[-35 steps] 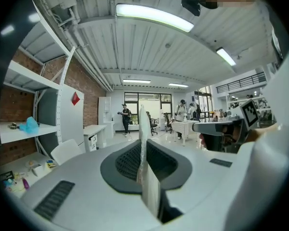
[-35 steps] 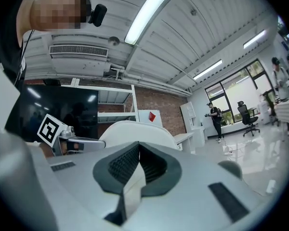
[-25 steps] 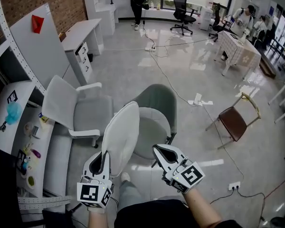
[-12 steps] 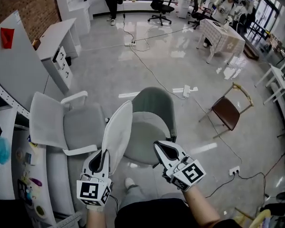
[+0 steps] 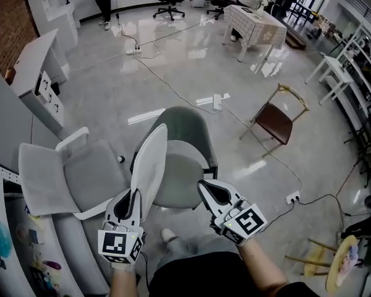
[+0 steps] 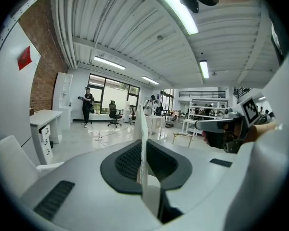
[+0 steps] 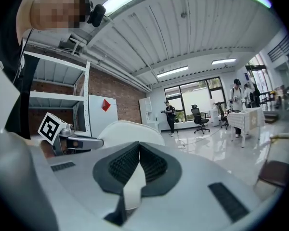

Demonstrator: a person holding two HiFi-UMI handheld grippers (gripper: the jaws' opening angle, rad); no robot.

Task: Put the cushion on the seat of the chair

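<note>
The left gripper (image 5: 130,198) is clamped on the lower edge of the white cushion (image 5: 149,166). The cushion stands on edge above the left side of the green shell chair (image 5: 195,129), not yet on its seat. The right gripper (image 5: 206,189), jaws together and empty, hangs at that chair's front right. A white armchair (image 5: 62,178) sits just left of the green chair, and a brown chair (image 5: 275,121) stands well to its right.

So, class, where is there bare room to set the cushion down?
Bare: the green chair's seat, right of the cushion held in the left tool, and the grey armchair's seat between its armrests. Crowded: the floor beyond, crossed by cables.
</note>
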